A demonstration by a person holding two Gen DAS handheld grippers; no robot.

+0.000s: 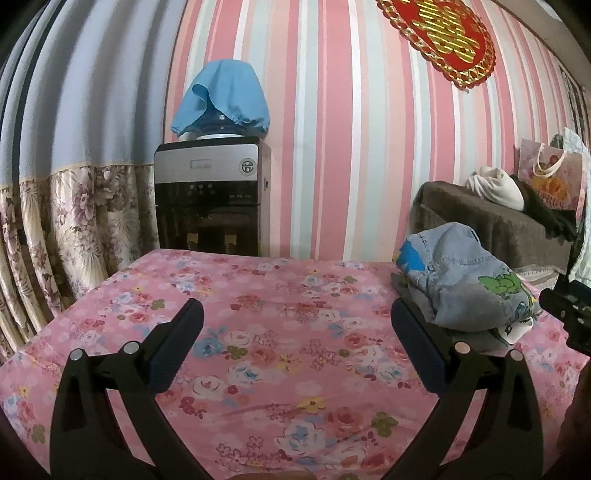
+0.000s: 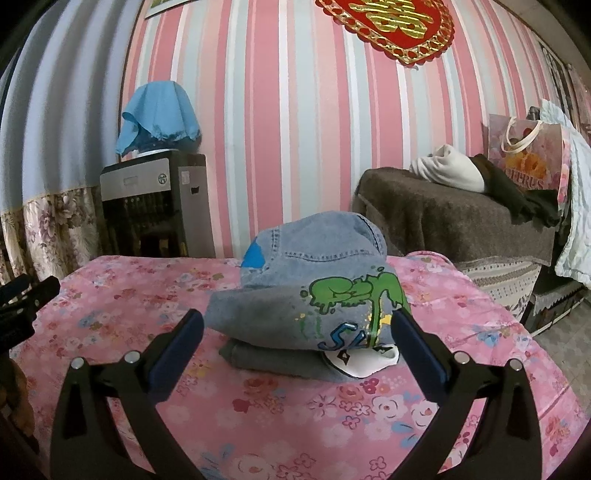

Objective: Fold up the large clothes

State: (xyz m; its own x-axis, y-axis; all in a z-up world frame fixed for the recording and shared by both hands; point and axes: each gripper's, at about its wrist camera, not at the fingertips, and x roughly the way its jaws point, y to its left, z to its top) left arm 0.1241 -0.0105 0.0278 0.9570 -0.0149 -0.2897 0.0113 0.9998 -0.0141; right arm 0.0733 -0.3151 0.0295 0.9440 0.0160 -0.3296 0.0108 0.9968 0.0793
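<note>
Blue outlined letters "SU" legible on denim garment point(image 2: 314, 295), rest of word hidden behind right gripper finger. "…ERUS" partly readable on pink gift bag point(image 2: 528, 162). Gold double-happiness character on red wall ornament point(image 2: 388, 26). Round logo on water dispenser point(image 1: 245, 166), too small to read.

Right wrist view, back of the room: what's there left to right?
Floral curtain → water dispenser with blue cloth on top → brown-covered couch → white bundle → gift bag.
</note>
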